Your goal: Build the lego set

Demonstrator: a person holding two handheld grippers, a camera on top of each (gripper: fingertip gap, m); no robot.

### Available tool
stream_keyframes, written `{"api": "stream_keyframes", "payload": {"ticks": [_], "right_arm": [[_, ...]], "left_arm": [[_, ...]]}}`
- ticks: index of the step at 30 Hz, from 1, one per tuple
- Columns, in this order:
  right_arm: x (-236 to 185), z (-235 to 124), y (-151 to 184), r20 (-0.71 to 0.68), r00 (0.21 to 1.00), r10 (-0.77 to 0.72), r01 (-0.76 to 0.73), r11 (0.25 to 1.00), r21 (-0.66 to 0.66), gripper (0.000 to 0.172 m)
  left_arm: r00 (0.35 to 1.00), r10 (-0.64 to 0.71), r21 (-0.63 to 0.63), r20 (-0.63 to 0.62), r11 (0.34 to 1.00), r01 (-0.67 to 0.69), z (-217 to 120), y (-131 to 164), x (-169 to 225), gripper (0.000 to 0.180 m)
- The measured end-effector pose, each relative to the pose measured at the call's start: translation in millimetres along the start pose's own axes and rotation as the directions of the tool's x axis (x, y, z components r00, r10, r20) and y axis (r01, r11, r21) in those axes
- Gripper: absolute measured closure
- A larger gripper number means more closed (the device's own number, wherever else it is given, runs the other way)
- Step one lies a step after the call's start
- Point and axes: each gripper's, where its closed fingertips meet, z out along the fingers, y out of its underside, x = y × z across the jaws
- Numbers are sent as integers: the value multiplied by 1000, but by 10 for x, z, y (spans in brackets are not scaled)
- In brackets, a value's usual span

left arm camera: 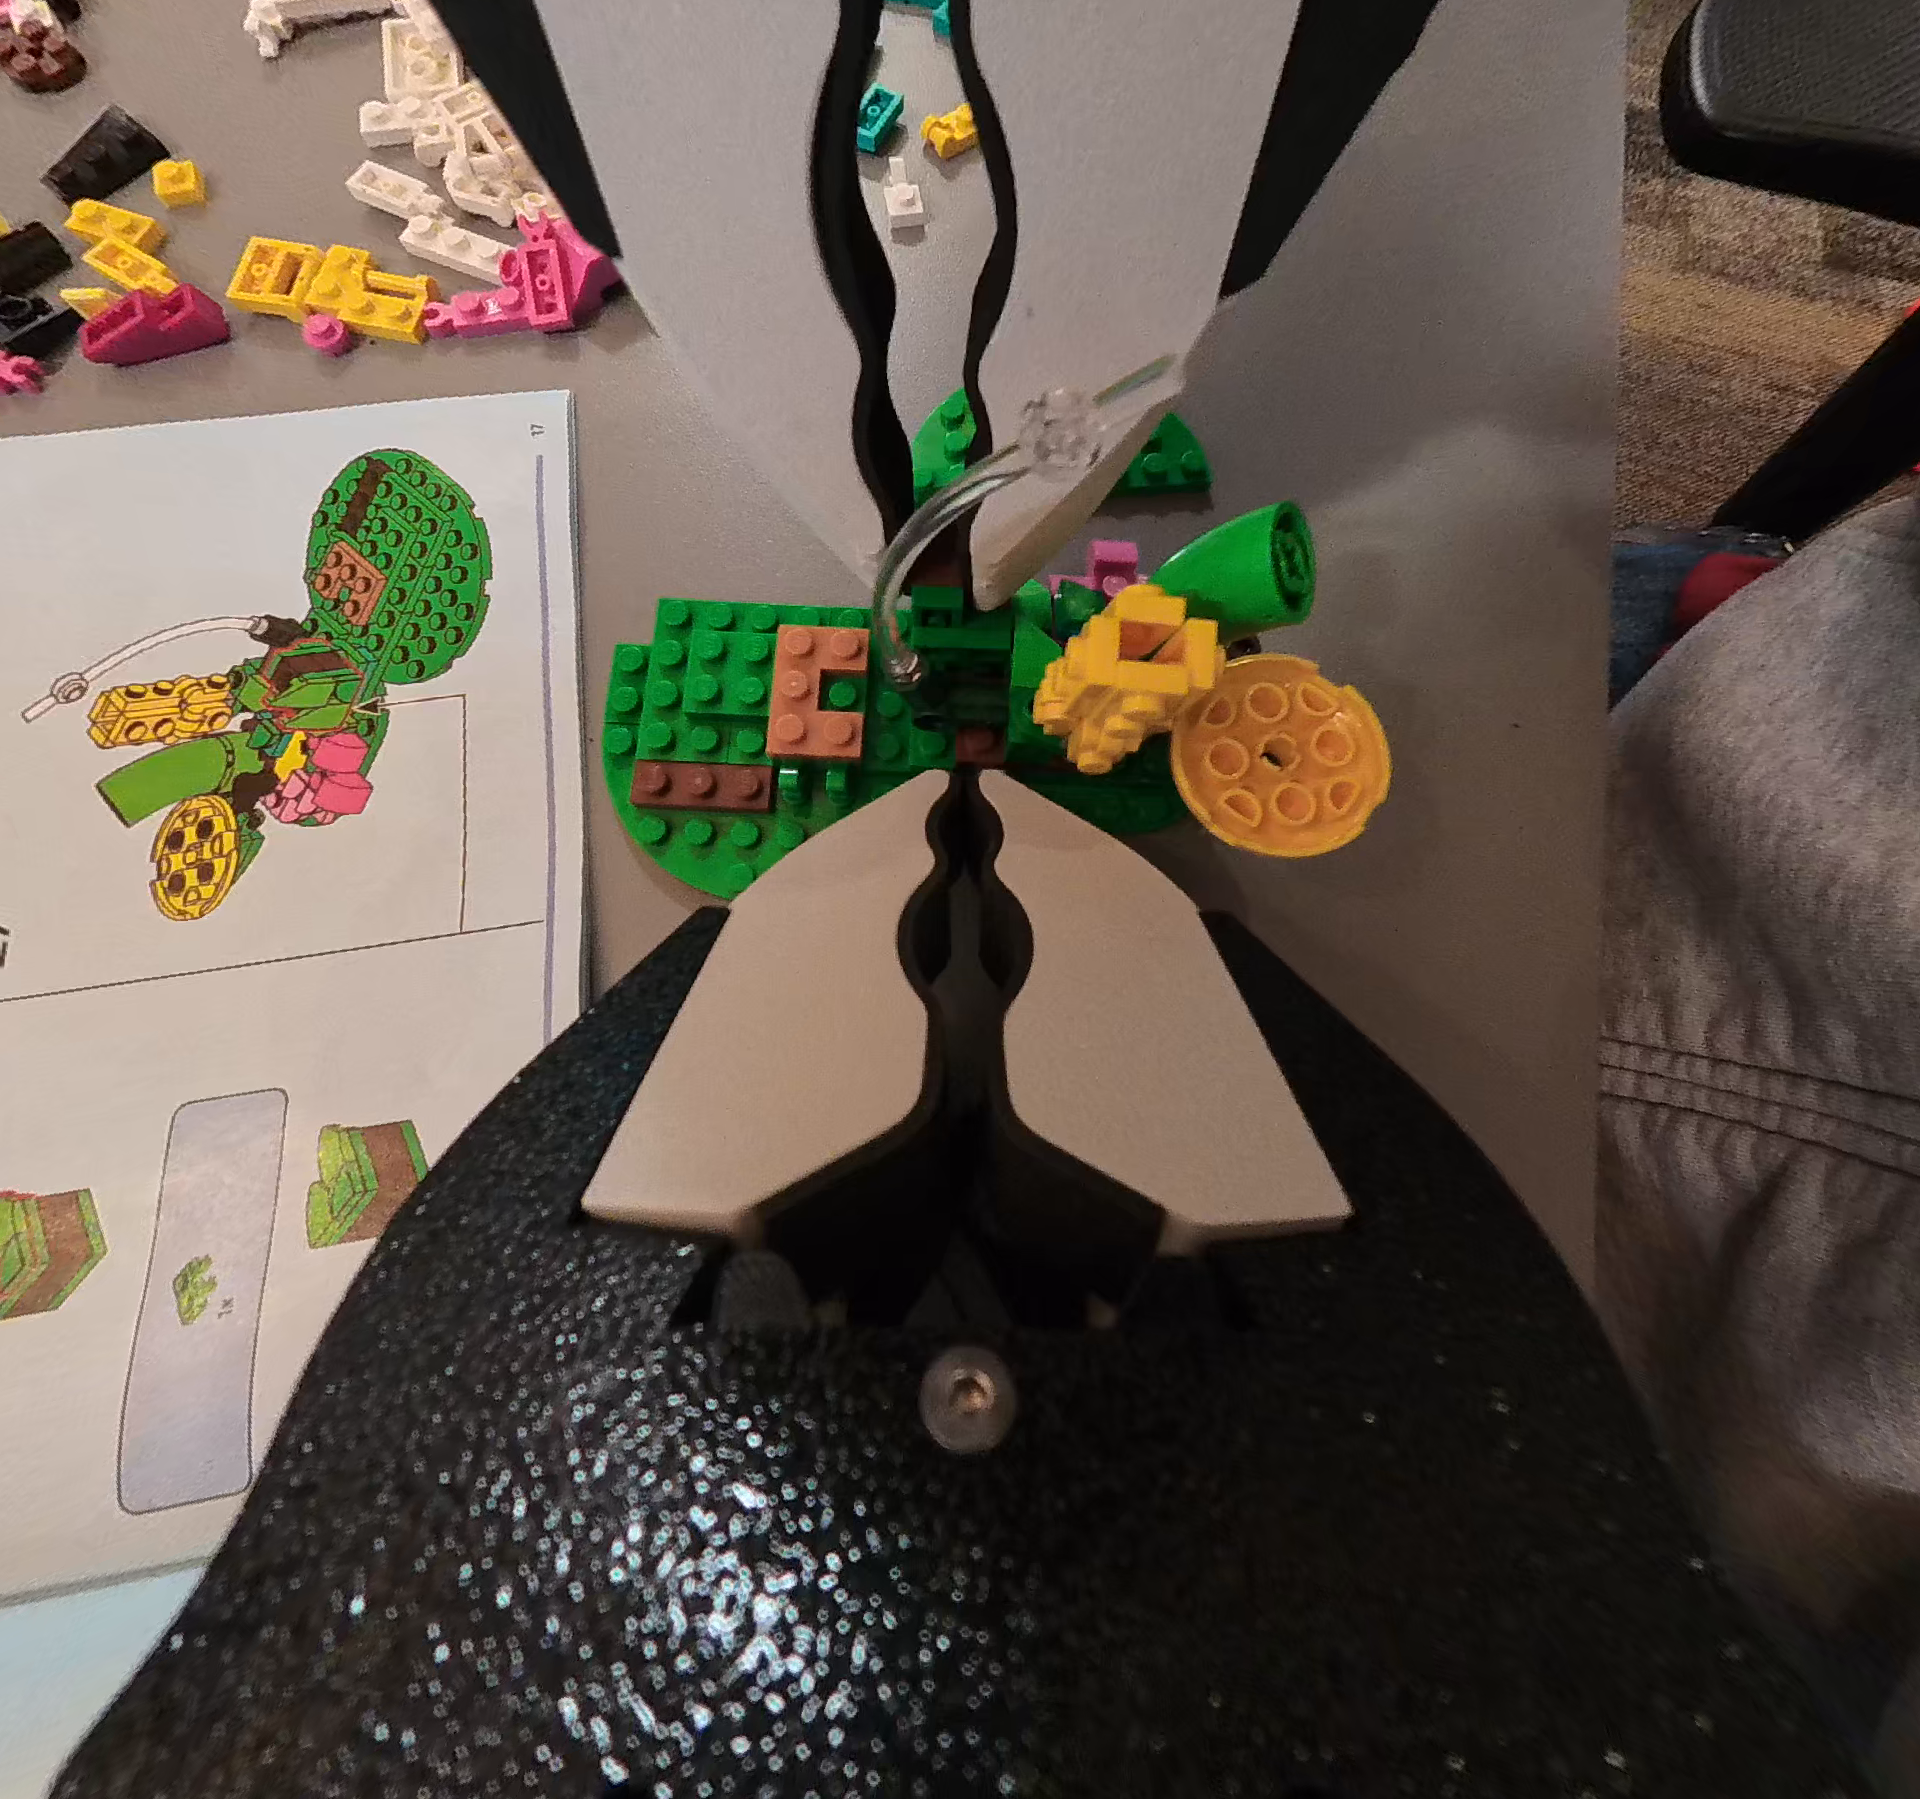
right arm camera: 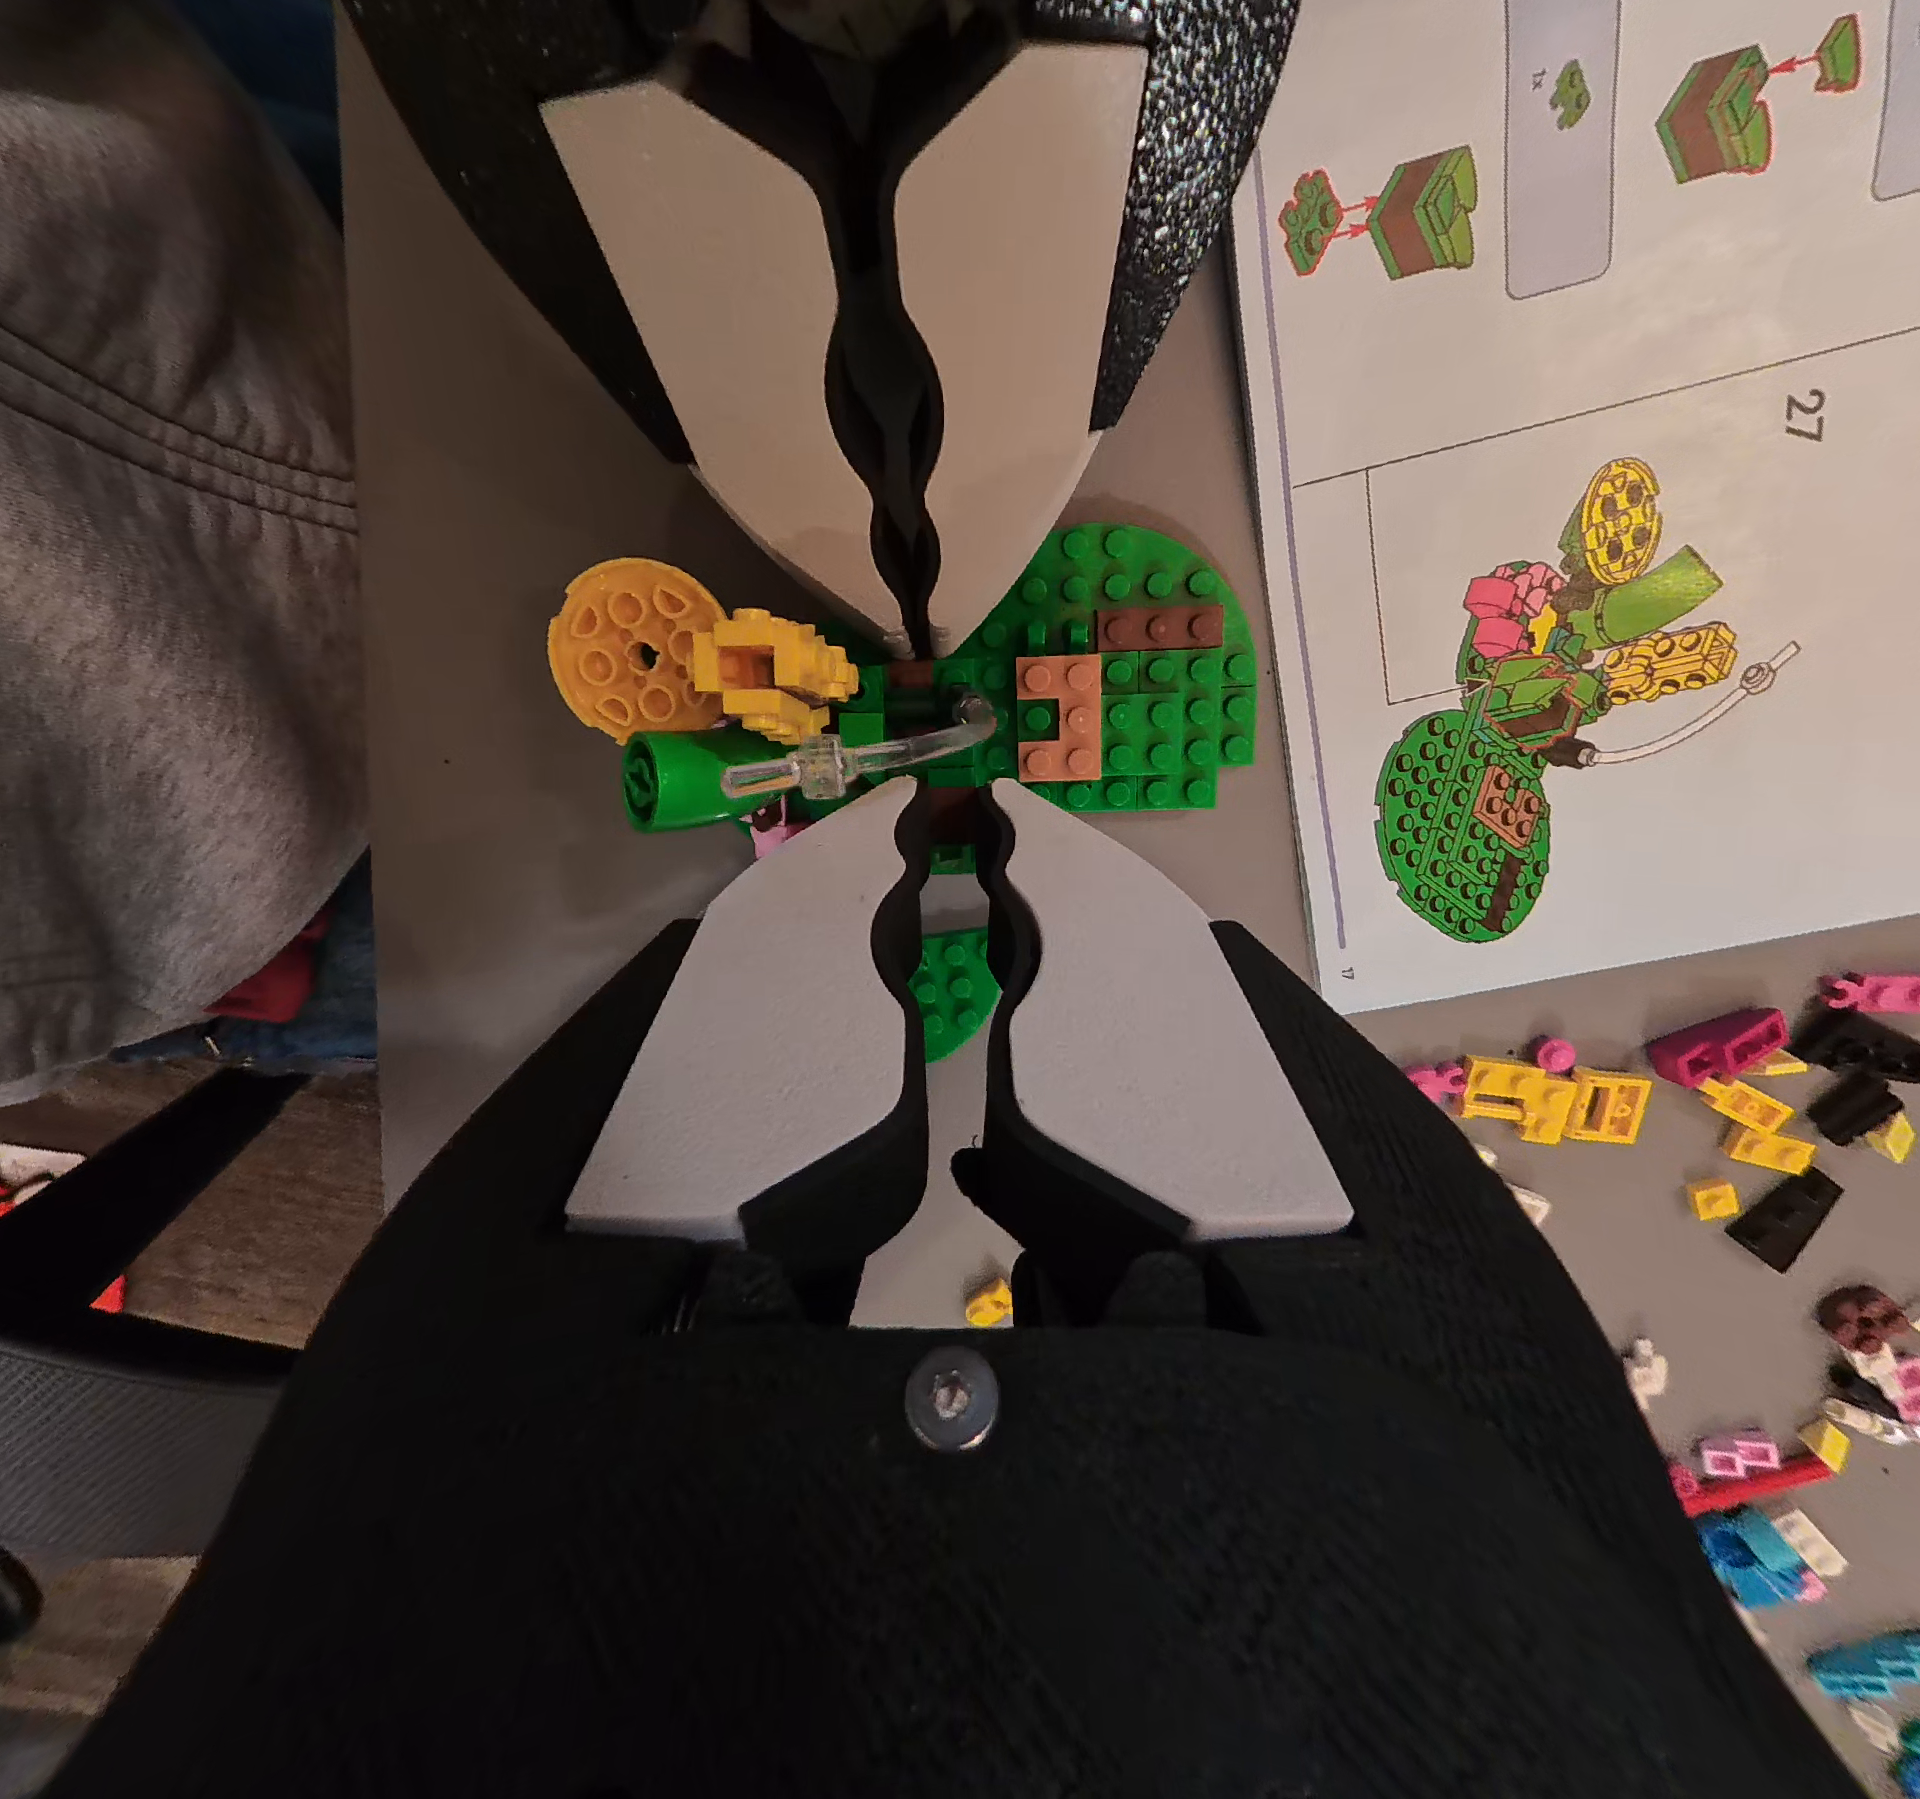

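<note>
A brick model on a green rounded plate (left arm camera: 717,669) (right arm camera: 1143,710) lies on the grey table. It carries a tan brick (left arm camera: 821,700), a yellow flower (left arm camera: 1132,679), a yellow disc (left arm camera: 1283,757) (right arm camera: 623,648), a green cone (left arm camera: 1247,570) and a bent clear tube (left arm camera: 935,523) (right arm camera: 883,757). My left gripper (left arm camera: 961,785) is shut, with its tips against the model's middle; it also shows in the right wrist view (right arm camera: 914,643). My right gripper (right arm camera: 953,791) faces it from the other side (left arm camera: 935,570), shut on the model's brown-and-green middle stack (right arm camera: 945,819).
An open instruction booklet (left arm camera: 260,710) (right arm camera: 1558,399) lies beside the model. Loose bricks (left arm camera: 312,274) (right arm camera: 1662,1105) are scattered beyond it. A second green plate (right arm camera: 951,991) lies under my right fingers. A person's grey clothing (left arm camera: 1766,918) and a chair (left arm camera: 1808,87) are past the table edge. Only a small space, under 4 cm, lies between the two pairs of fingers.
</note>
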Motion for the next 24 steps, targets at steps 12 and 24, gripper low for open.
{"api": "stream_keyframes", "payload": {"ticks": [12, 24], "right_arm": [[0, 2, 5, -7, 1000, 19, -18, 999, 28, 166], [-3, 4, 23, -43, 998, 42, -39, 997, 66, 166]], "left_arm": [[1000, 7, -5, 8, 1000, -7, 1, 0, 0, 180], [1000, -11, 8, -1, 1000, 11, 5, -4, -2, 180]]}}
